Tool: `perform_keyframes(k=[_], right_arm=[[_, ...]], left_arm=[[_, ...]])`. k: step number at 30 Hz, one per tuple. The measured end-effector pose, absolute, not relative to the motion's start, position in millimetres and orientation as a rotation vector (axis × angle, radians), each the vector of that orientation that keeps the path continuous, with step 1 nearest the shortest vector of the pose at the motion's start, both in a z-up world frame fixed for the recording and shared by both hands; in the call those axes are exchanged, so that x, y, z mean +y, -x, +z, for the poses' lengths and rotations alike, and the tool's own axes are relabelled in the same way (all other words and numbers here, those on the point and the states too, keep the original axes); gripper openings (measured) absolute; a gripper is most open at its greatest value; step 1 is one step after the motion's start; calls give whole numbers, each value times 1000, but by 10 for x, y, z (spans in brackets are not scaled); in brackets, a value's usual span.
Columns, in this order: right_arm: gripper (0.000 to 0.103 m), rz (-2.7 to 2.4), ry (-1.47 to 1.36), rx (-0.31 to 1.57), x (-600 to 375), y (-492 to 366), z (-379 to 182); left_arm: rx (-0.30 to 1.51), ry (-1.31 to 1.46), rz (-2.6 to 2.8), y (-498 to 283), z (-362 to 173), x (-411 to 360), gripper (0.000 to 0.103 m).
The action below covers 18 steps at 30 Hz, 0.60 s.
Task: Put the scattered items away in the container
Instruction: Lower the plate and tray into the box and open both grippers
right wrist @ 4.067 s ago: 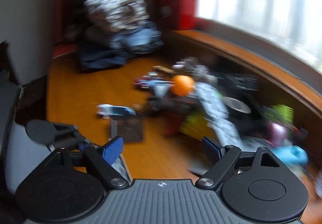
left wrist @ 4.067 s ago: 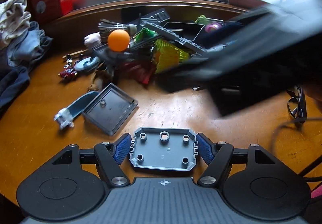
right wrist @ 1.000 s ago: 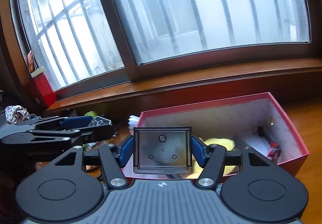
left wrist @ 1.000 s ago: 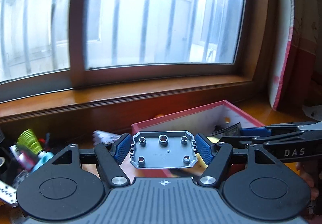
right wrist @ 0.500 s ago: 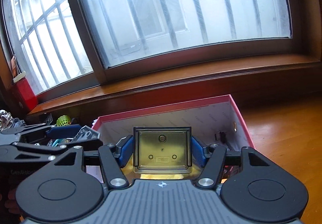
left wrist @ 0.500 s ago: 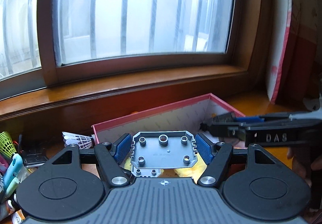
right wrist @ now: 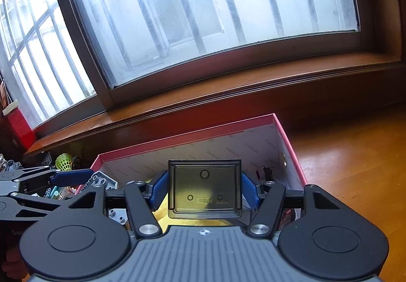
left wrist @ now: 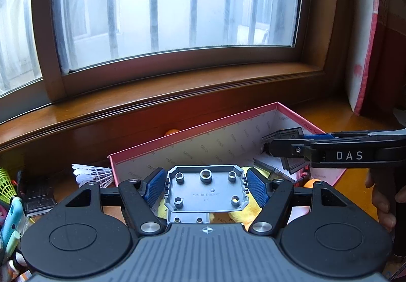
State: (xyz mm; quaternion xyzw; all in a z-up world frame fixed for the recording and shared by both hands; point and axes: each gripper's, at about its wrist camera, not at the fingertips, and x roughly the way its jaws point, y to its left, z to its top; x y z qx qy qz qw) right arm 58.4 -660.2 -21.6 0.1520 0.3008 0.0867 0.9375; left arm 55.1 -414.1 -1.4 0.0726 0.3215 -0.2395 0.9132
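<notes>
Left wrist view, going from the left edge: a green shuttlecock (left wrist: 5, 184) and a white shuttlecock (left wrist: 92, 174) lie on the wooden floor (left wrist: 327, 114) among other clutter, just left of the pink box (left wrist: 192, 127), which sits close under the window sill (left wrist: 162, 102). The left gripper (left wrist: 206, 189) holds a light grey studded plate (left wrist: 205, 194) flat between its blue pads (left wrist: 154, 187), the jaws about half spread and pressing on the plate's two side edges. The plate hangs above the near left part of the open box, over something yellow (left wrist: 250, 203) lying inside. An orange ball (left wrist: 171, 132) peeks out behind the box's far wall. Further right, the right gripper (left wrist: 286, 148) reaches in from the right edge over the box's right half, carrying a dark translucent plate (left wrist: 291, 152); a person's hand (left wrist: 383, 203) grips its handle at the far right.

Right wrist view, from the left: the left gripper (right wrist: 83, 176) enters with the grey plate's corner showing past its blue pad. In the middle, the right gripper (right wrist: 204, 192) clamps the dark translucent plate (right wrist: 204, 192) by its side edges, jaws about half spread, above the box (right wrist: 289, 145) interior. Small dark items (right wrist: 265, 173) lie by the box's right wall, and bare floor (right wrist: 355, 155) stretches off to the right.
</notes>
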Motion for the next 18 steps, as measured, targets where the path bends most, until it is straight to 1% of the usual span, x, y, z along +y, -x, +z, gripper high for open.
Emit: perform_keyframes(k=[18], right_arm=[[64,127,-254,618,-6595,-629,-288]], left_arm=[[678,-148,-495,-570,-49,-4160,69]])
